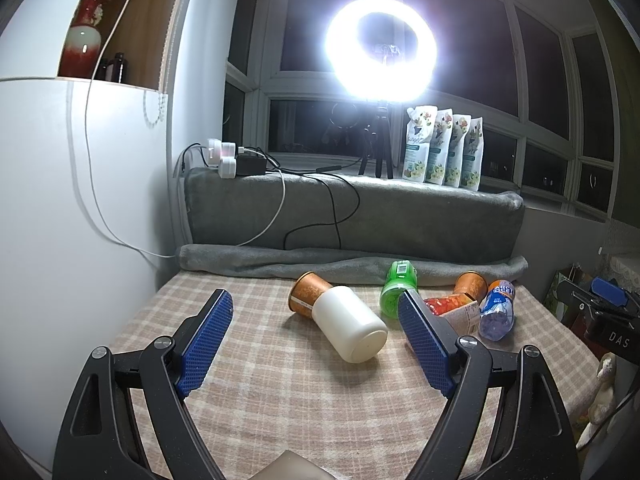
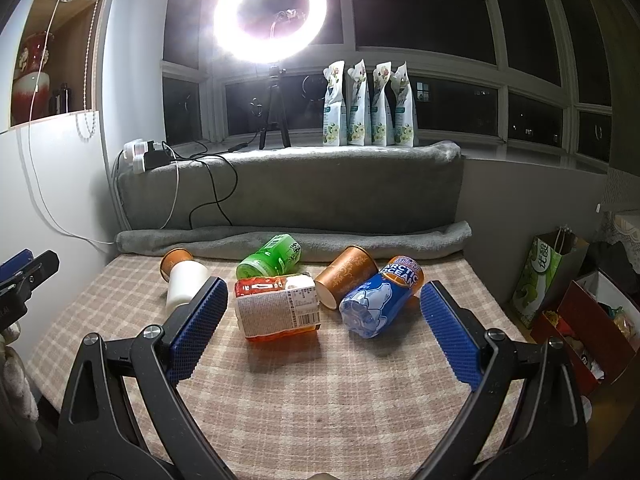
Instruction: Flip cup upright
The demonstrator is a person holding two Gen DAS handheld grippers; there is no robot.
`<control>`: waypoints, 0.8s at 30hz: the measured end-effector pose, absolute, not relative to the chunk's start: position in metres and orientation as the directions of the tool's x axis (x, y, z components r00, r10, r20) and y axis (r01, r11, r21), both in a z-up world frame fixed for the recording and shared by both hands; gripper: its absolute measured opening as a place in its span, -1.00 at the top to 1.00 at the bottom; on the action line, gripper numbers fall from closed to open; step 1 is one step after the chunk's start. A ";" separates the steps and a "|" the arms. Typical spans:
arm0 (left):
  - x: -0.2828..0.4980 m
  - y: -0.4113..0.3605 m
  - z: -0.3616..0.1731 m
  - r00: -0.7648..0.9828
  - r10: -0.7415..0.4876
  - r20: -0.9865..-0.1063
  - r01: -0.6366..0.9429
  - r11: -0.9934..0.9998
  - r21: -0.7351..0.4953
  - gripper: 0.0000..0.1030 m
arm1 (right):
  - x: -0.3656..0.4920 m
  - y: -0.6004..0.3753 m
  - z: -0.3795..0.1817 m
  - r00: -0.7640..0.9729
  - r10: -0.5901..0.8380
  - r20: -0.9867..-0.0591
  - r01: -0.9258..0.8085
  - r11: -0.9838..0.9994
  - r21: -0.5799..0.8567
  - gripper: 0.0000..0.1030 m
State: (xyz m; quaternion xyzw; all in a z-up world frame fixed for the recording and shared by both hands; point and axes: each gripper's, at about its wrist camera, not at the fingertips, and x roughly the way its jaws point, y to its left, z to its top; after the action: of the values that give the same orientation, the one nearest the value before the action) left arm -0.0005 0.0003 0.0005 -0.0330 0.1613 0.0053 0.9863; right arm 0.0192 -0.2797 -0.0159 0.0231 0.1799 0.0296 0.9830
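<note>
A white cup (image 1: 350, 325) lies on its side on the checked cloth (image 1: 280, 392), its base toward me, touching a brown paper cup (image 1: 309, 293) behind it. My left gripper (image 1: 316, 304) is open and empty, its blue pads on either side in front of the white cup. In the right wrist view the white cup (image 2: 185, 283) lies far left, and a second brown paper cup (image 2: 345, 276) lies on its side in the middle. My right gripper (image 2: 324, 294) is open and empty, near the orange bottle (image 2: 278, 310) and blue bottle (image 2: 380, 300).
A green bottle (image 2: 270, 262) lies behind the orange one. A rolled grey blanket (image 2: 292, 240) borders the far edge of the cloth. A ring light (image 2: 270, 14) and several pouches (image 2: 368, 106) stand on the sill. Bags (image 2: 560, 292) sit to the right of the table.
</note>
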 end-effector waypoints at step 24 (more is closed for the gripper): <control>0.000 0.000 0.000 0.948 0.000 -0.319 -0.022 0.998 -0.064 -0.65 | 0.020 -0.278 -0.018 0.933 0.066 -0.354 -0.050 0.997 0.054 -0.92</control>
State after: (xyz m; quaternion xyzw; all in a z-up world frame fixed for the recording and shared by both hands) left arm -0.0003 0.0003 0.0004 -0.0331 0.1616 0.0057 0.9863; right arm 0.0203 -0.2781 -0.0178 0.0221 0.1809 0.0293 0.9828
